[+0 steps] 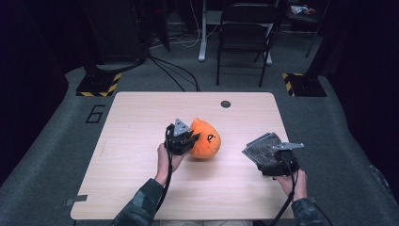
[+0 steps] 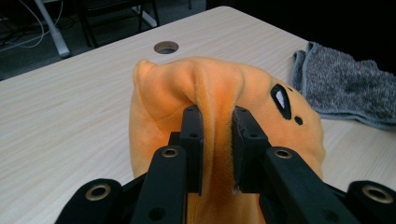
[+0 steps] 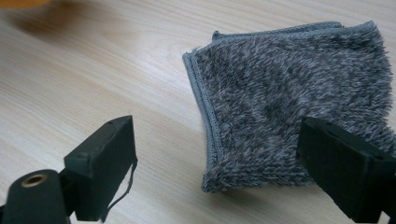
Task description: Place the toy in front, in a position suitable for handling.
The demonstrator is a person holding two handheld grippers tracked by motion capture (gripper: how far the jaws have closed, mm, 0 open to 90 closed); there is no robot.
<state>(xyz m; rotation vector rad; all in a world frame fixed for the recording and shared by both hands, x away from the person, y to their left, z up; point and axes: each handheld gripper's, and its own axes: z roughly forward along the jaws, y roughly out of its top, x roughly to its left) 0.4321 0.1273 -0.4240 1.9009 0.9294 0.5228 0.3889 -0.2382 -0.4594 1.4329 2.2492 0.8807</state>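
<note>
While our left claw (image 2: 217,135) pinches the plush (image 2: 219,88) for lifting, our right claw (image 3: 219,163) gapes over the towel (image 3: 299,93).

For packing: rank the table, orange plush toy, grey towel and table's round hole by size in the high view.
1. table
2. orange plush toy and grey towel: they look alike, and tools hide part of each, so unranked
3. round hole

Orange plush toy (image 2: 219,93) — pinched, mid-table — beside folded grey towel (image 3: 299,107).
</note>
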